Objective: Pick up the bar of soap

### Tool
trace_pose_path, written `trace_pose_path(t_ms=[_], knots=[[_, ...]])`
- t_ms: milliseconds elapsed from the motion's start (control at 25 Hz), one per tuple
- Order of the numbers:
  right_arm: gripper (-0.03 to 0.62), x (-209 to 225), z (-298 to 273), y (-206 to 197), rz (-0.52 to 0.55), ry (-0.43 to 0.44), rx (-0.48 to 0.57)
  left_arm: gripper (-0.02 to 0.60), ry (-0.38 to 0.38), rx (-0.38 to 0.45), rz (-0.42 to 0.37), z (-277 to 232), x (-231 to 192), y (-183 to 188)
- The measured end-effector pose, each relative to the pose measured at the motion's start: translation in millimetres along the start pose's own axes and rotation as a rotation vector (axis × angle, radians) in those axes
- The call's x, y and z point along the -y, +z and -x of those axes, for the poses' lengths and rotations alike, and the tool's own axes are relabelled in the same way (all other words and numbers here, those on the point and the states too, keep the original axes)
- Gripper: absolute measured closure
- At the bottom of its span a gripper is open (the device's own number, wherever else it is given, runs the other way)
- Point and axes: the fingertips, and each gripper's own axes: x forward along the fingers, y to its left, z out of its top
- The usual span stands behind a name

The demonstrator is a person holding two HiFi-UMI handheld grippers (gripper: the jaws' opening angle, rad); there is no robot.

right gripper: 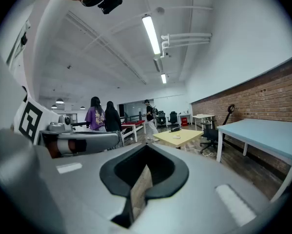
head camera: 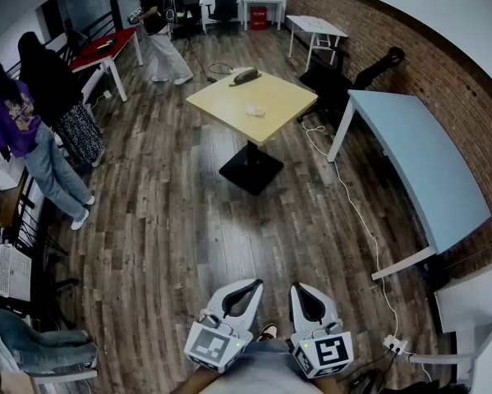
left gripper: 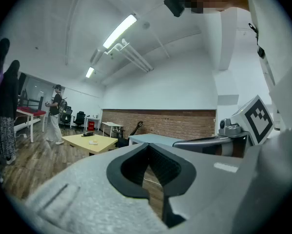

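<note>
Standing far from the soap [head camera: 255, 111] on the yellow bench [head camera: 221, 101], left gripper [head camera: 254, 286] and right gripper [head camera: 300, 289] clenched empty, I must approach first.

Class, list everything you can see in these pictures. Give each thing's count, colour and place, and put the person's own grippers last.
yellow table: one, yellow, middle of the room
bar of soap: one, pale, on the yellow table
dark object: one, black, far edge of the yellow table; what it is cannot be told
long table: one, light blue, by the brick wall
white table: one, white, far right
red table: one, red, far left
office chairs: at least three, black, one beside the long table, others at the far wall
people: three, two at left, one at the far end
cable: one, white, on the floor
left gripper: one, grey, bottom, jaws together, empty
right gripper: one, grey, bottom, jaws together, empty
</note>
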Motion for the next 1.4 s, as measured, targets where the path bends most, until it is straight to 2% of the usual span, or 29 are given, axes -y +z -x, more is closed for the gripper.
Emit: trace_pose_path(t_ms=[120, 520, 640, 880, 1200, 1400], knots=[[0.594, 0, 2, 0, 0.001, -0.003, -0.005, 0.577, 0.014, -0.033, 0.025, 2, 0, 2], [0.592, -3, 5, -2, -0.023, -0.015, -0.002, 0.578, -0.009, 0.003, 0.019, 6, 3, 2], [0.591, 2, 6, -2, -0.056, -0.018, 0.013, 0.578, -0.010, -0.006, 0.033, 4, 4, -1], [0.591, 9, 7, -3, -0.030, -0.011, 0.010, 0.578, 0.011, -0.034, 0.042, -5, 6, 1], [0.591, 39, 2, 0, -0.022, 0.013, 0.039, 0.577, 0.009, -0.014, 0.006, -40, 15, 1], [0.591, 60, -4, -7, 0.000, 0.040, 0.028, 0.577, 0.036, -0.009, 0.019, -60, 24, -7]])
